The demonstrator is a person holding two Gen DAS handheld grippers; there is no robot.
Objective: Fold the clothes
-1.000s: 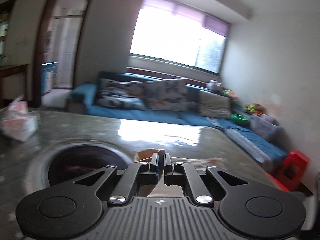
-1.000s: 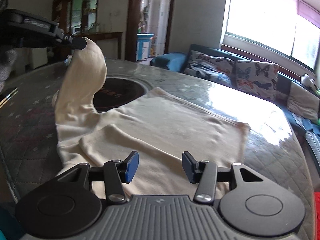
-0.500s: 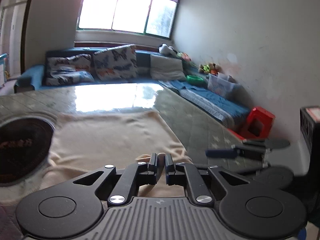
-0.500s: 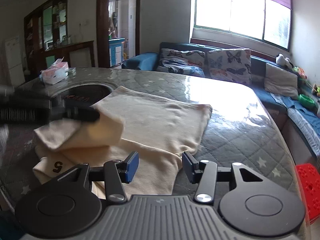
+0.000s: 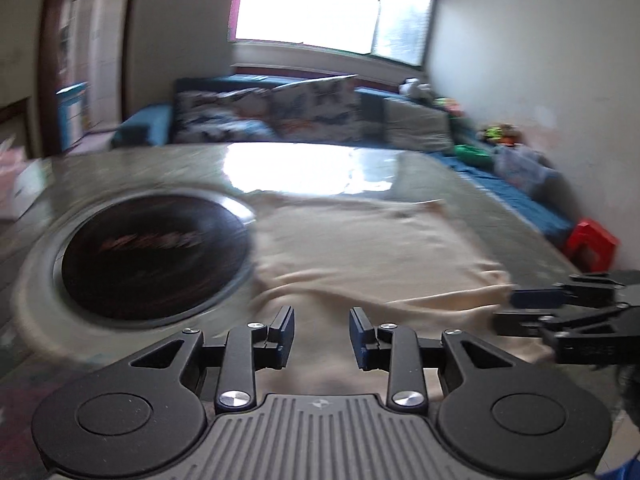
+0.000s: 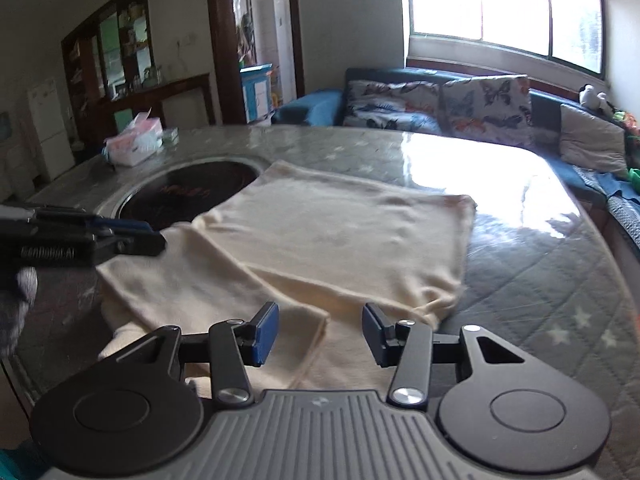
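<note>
A cream garment (image 6: pixel 340 240) lies flat on the table, its near left part folded over into a second layer (image 6: pixel 192 280). In the left wrist view the same cloth (image 5: pixel 360 248) spreads ahead, blurred. My left gripper (image 5: pixel 321 316) hovers low over the garment's near edge. Its jaws are opening, with nothing between them. It also shows at the left of the right wrist view (image 6: pixel 156 236), just above the folded layer. My right gripper (image 6: pixel 320 312) sits over the near hem, jaws apart and closing slightly, gripping nothing. It appears at the right in the left wrist view (image 5: pixel 510 308).
The table (image 6: pixel 540 260) has a quilted, starred cover under glass and a dark round inset (image 6: pixel 192 192) left of the garment. A pink tissue box (image 6: pixel 134 146) stands at the far left. A blue sofa (image 6: pixel 440 108) lies beyond, and a red stool (image 5: pixel 592 244) to the right.
The left gripper carried the lifted cloth down over the garment, laid it flat and let go, its jaws parting. The right gripper has hardly moved.
</note>
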